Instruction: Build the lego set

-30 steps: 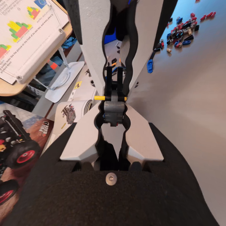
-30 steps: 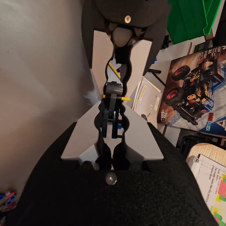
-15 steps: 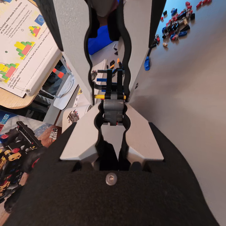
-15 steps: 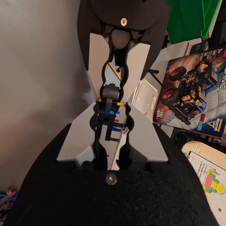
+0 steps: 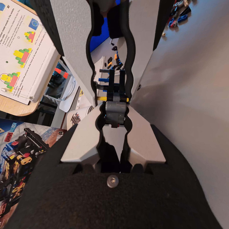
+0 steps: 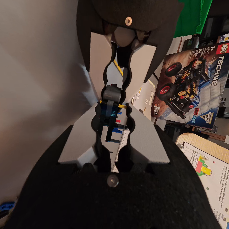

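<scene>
The left gripper [image 5: 114, 115] has its fingers pinching the dark grey block [image 5: 115, 113] at one end of the small lego assembly [image 5: 115, 94], and that looks deliberate: the chunky block gives the pads something solid to bite, leaving the black beams [image 5: 116, 81] and the yellow axle [image 5: 102, 98] free beyond the block. Facing it, tip to tip, comes the right gripper [image 6: 112, 122], its fingers spread around the beam end of the same assembly, with a gap on the right side where the blue pins [image 6: 117, 130] and a red pin [image 6: 118, 121] stick out; the left side is too dark to judge contact. So the assembly hangs in the air above the pale surface [image 5: 192, 111], carried, it seems, by the left gripper alone. The loose parts [image 5: 178, 18] lie well beyond the block, and the set's box [image 6: 193, 86] stands off to one side of it.
</scene>
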Tool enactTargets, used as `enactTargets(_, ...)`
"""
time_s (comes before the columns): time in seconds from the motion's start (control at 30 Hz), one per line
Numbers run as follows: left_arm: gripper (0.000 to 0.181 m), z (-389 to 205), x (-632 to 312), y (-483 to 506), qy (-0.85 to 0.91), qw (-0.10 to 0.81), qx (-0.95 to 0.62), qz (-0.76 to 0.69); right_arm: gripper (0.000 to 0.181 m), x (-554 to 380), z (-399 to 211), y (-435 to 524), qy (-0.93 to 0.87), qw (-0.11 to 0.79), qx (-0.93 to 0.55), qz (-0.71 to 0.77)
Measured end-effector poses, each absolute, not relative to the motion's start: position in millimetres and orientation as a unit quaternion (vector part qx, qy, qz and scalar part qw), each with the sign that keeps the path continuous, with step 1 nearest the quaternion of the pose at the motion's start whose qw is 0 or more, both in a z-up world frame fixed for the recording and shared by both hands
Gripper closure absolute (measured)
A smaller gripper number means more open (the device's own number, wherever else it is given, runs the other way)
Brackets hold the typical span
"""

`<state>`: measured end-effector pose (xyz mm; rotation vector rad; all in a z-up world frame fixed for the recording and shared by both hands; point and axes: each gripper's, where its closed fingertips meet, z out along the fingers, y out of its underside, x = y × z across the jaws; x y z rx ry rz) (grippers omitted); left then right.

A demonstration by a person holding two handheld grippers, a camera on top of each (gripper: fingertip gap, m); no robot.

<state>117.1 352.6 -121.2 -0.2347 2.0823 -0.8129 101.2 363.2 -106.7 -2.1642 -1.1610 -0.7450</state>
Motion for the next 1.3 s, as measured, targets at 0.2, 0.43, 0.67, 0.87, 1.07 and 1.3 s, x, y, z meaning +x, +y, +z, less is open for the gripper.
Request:
enactTargets(0.2,0.156,-128,116,349,0.841,0.43,-0.09,-0.316,0.142,101,-113,359,-0.429,0.282,-0.81,-0.282)
enactTargets(0.43,0.156,-130,118,350,0.843,0.439,-0.088,-0.299,0.143,103,-115,360,-0.441,0.273,-0.803,-0.292)
enactTargets(0.67,0.156,-135,120,351,0.846,0.439,-0.088,-0.29,0.143,104,-119,361,-0.438,0.276,-0.804,-0.292)
enactTargets(0.87,0.156,-123,117,348,0.836,0.422,-0.089,-0.34,0.141,101,-107,359,-0.395,0.343,-0.819,-0.238)
enactTargets(1.07,0.156,-121,114,346,0.835,0.411,-0.085,-0.356,0.142,98,-106,359,-0.41,0.366,-0.808,-0.212)
enactTargets(1.3,0.156,-123,114,347,0.84,0.417,-0.084,-0.338,0.143,98,-109,359,-0.409,0.37,-0.809,-0.203)
